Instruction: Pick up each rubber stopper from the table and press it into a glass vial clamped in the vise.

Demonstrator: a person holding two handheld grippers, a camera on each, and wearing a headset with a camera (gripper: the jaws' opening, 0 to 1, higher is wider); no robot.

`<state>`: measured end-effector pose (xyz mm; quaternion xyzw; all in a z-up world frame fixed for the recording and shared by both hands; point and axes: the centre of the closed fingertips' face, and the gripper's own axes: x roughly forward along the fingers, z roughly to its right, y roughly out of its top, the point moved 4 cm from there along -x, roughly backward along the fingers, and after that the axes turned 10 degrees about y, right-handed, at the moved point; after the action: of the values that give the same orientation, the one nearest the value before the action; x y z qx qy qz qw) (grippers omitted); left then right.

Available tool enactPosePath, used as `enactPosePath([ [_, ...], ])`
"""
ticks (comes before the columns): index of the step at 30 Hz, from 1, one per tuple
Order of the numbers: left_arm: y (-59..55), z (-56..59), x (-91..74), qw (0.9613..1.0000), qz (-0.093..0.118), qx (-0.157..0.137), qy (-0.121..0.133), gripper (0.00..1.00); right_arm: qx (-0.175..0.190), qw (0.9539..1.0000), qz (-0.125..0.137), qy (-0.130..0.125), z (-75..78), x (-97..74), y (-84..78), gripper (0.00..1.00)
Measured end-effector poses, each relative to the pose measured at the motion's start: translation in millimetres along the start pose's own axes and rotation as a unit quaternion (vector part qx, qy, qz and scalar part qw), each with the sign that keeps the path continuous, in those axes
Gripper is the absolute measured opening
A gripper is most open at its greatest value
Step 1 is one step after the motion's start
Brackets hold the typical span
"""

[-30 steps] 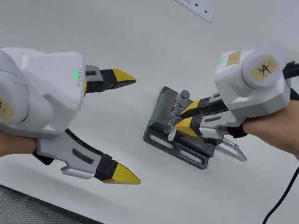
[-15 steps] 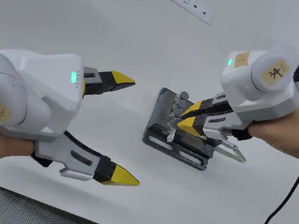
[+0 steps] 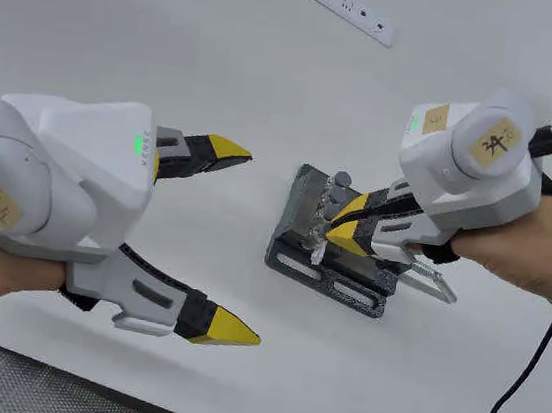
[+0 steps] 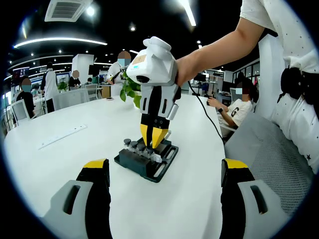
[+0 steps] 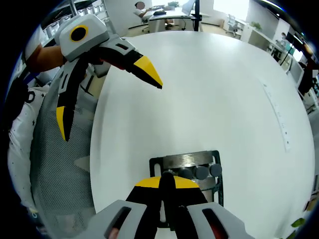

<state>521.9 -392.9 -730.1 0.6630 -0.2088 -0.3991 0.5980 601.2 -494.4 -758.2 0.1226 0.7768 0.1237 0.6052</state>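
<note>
Right gripper slants in from 3 o'clock, jaws nearly closed over the vise, perhaps pinching something. My left gripper hovers wide at 9 o'clock.

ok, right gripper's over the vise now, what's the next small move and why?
Probably ease the right gripper straight down into the vial row. Its jaws stand nearly closed over the vise, beside three grey stoppers already seated; whether they pinch a stopper is hard to tell. The left gripper hangs open, clear of the vise.
</note>
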Motion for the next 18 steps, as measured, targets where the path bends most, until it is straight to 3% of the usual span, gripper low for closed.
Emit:
enactPosePath([
  [18,0.2,-2.7,0.6,1.0000,0.003,-0.004,0.005,0.90,-0.047,0.9982,-0.036,-0.004,1.7,1.2,1.1,0.00],
])
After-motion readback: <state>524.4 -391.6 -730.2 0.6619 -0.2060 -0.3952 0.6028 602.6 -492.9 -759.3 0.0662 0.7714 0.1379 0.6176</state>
